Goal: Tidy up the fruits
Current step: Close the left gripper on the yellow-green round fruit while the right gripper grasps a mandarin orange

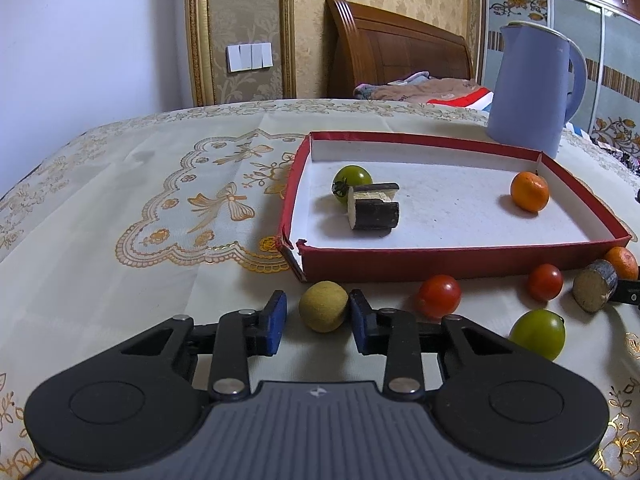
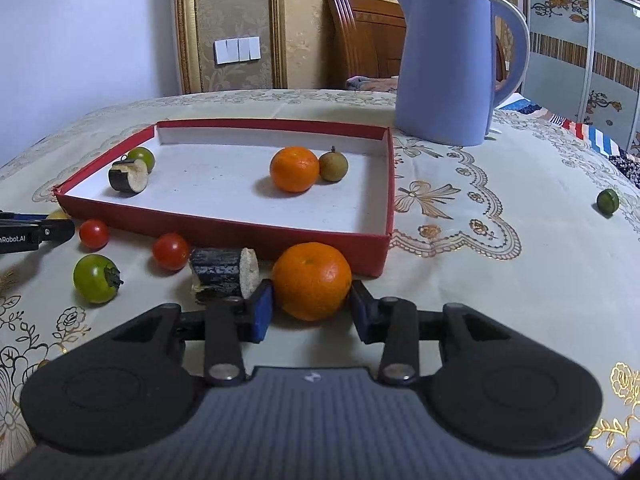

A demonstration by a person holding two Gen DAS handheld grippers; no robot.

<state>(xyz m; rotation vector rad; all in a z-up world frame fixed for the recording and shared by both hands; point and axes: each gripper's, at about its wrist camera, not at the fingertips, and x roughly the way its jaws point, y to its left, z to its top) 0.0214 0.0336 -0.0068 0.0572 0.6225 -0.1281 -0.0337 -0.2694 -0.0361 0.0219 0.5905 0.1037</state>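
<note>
The left gripper (image 2: 38, 232) reads "nRobot.AI" in white.

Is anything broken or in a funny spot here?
Yes. The red box has a torn near-left corner, where the wall is split and bent outward. Also, one small green fruit sits alone far to the right on the tablecloth, away from the others.

Soft, even room light from overhead; fruit throws faint, short shadows on the tablecloth (image 1: 160, 208). Both views are sharp mid-frame, bowed at the edges, corners darkened, colours slightly cool.
</note>
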